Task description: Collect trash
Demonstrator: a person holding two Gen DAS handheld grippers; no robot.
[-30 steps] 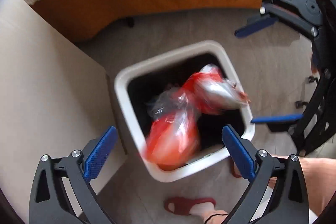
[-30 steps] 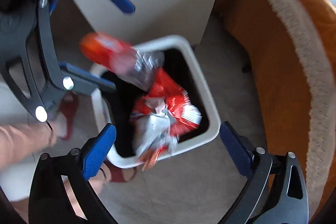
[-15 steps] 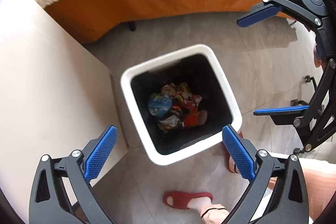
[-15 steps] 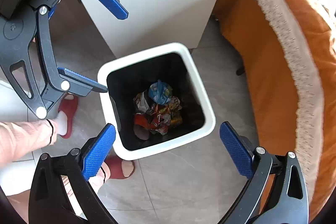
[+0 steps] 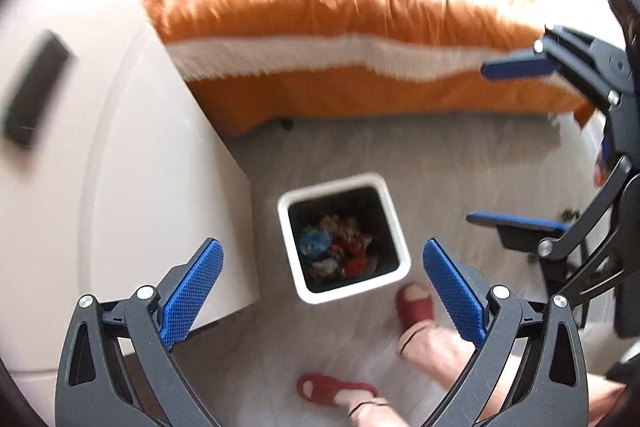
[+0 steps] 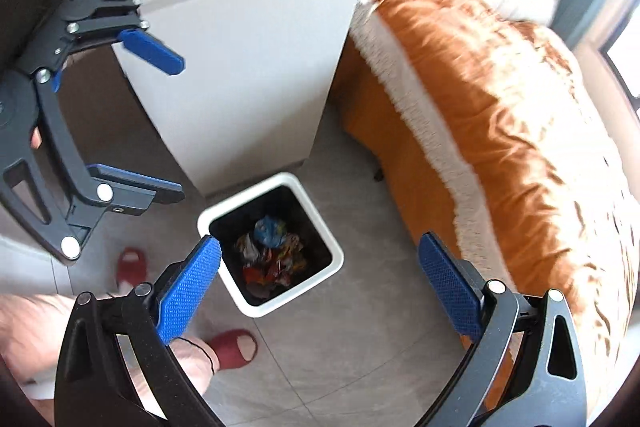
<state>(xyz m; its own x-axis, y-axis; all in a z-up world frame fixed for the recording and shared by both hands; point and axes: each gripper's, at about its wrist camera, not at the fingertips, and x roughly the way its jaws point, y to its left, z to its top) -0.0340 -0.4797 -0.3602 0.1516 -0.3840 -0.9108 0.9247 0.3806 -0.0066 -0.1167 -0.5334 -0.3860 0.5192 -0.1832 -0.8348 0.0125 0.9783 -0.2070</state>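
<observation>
A square white trash bin (image 5: 394,227) with a black inside stands on the grey floor far below me; it also shows in the right wrist view (image 6: 336,255). Crumpled wrappers (image 5: 338,251), red, blue and silver, lie at its bottom and show in the right wrist view (image 6: 272,255) too. My left gripper (image 5: 320,283) is open and empty high above the bin. My right gripper (image 6: 320,279) is open and empty, also high above it. Each gripper shows in the other's view, the right one (image 5: 516,143) and the left one (image 6: 160,123).
A white cabinet (image 5: 120,187) stands left of the bin. A bed with an orange cover (image 5: 340,27) lies behind it. The person's feet in red slippers (image 5: 414,303) stand by the bin's near side. A dark object (image 5: 34,91) lies on the cabinet top.
The falling wrappers have landed in the bin. Both grippers have risen well above it, still open, so the bin looks much smaller and the bed and cabinet top come into view.
</observation>
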